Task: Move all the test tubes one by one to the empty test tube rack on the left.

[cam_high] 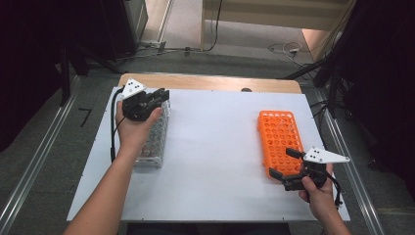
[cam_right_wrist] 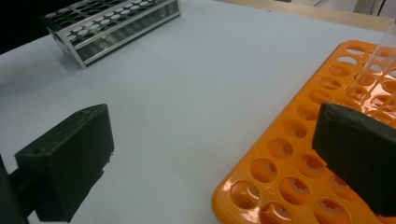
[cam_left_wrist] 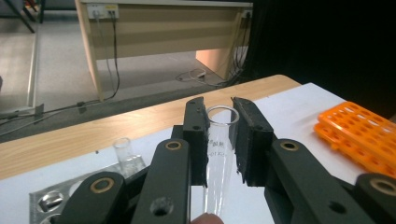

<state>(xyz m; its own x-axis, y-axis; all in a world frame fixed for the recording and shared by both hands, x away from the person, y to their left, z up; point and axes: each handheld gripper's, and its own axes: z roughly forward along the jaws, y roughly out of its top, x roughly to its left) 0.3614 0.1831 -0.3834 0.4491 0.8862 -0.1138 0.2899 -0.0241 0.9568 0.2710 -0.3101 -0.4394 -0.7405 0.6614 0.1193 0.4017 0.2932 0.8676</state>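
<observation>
While my left gripper (cam_left_wrist: pixel 219 135) clamps one clear test tube (cam_left_wrist: pixel 218 158) above the metal rack (cam_high: pixel 152 142) near the table's (cam_high: pixel 215 161) left edge, its print stays unreadable. Racks: two. My right gripper (cam_right_wrist: pixel 210 163) gapes empty at the orange rack's (cam_right_wrist: pixel 299 168) near corner.

Faint printed marks run down the glass test tube (cam_left_wrist: pixel 219 154) in the left gripper view. They are too blurred to read. No other lettering is legible.
</observation>
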